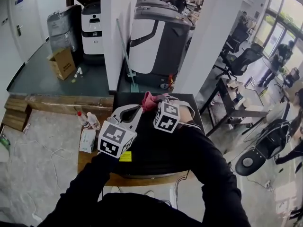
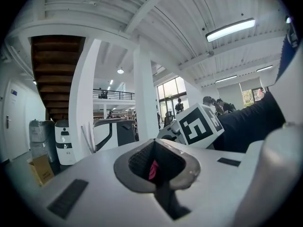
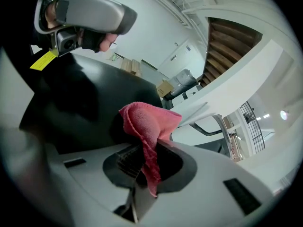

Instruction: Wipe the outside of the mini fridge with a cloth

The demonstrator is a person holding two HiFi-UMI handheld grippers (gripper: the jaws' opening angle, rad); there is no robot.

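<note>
The black mini fridge stands below me, its top facing up; it also fills the left of the right gripper view. A pink cloth is bunched over the fridge's far edge. My right gripper reaches in from the right and is shut on the cloth, which folds out of its jaws. My left gripper points at the same bunch from the left, its tips touching it. In the left gripper view its jaws are shut, with a pink sliver of cloth between them.
Two small bottles and a white box stand on the wooden table left of the fridge. A yellow sticker lies on the fridge top. A large cleaning machine, a white pillar and a cardboard box stand beyond.
</note>
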